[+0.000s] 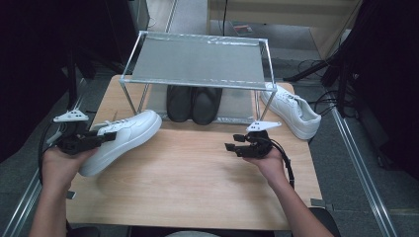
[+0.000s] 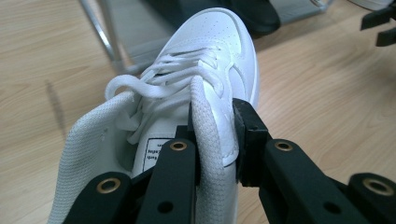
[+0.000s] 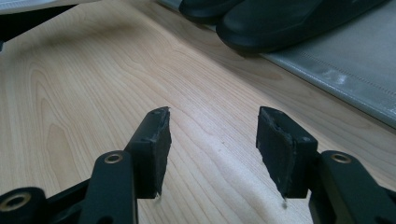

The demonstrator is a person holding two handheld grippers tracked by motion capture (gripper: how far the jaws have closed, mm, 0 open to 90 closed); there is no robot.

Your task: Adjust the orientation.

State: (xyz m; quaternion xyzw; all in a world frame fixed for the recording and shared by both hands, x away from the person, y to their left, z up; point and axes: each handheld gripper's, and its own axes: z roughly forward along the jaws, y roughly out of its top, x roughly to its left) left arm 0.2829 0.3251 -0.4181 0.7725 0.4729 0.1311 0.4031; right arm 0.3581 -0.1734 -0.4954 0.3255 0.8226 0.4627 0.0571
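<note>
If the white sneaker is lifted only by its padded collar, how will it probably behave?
The white sneaker probably hangs toe-down, since the left tool pinches only the collar at the heel end. The mesh collar looks soft, so it may fold. The smooth upper seems light and unlikely to slip.

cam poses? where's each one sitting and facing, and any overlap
High view: above the person's side, facing forward and down on the table; forearms, both claws show.
Left gripper view: on the left claw, looking along the white sneaker it grips.
Right gripper view: on the open right claw, facing the black shoes.
Shared: black shoes, tabletop.
</note>
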